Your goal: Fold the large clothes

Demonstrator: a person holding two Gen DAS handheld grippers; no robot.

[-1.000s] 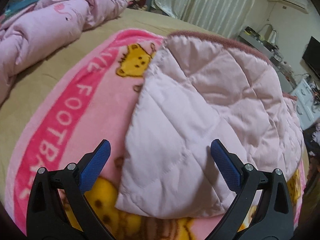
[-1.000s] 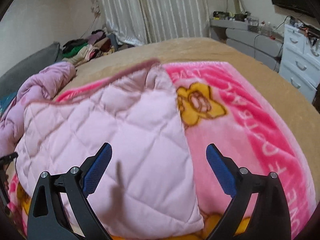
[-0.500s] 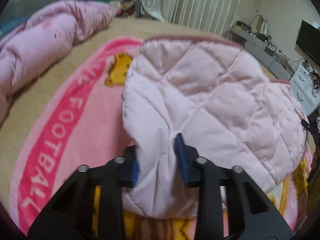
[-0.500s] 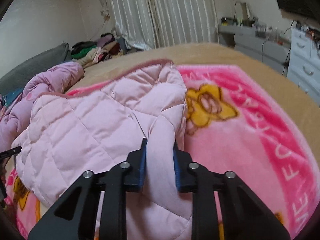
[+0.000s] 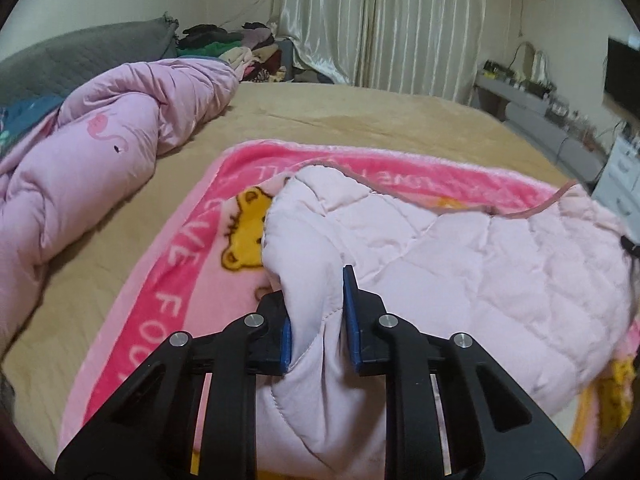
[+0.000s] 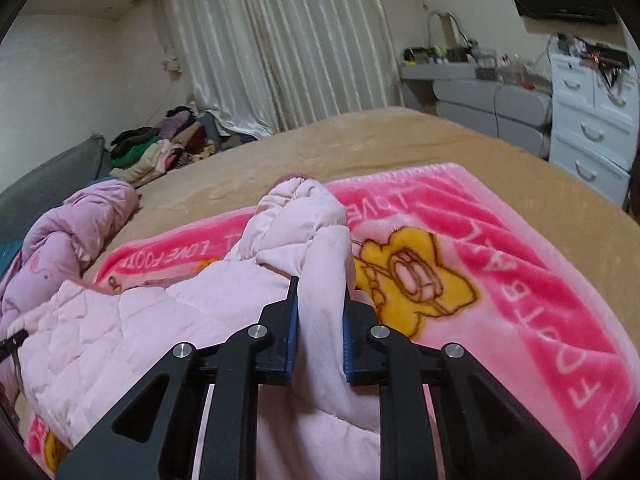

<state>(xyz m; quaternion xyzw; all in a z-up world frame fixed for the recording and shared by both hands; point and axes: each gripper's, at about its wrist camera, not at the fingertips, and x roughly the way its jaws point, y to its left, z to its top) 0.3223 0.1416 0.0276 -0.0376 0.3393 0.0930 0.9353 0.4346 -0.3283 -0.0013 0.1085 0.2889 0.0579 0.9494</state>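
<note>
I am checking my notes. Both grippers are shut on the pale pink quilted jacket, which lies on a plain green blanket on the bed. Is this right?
Not quite: the blanket is not plain green. It is pink, with yellow cartoon figures and white lettering, as both wrist views show. The rest holds: the left gripper and the right gripper each pinch the pale pink quilted jacket on the bed.

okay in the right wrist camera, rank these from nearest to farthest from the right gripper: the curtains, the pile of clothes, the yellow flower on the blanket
1. Yellow flower, just right of the right gripper.
2. Pile of clothes, far left, beyond the bed.
3. Curtains, along the back wall.
</note>
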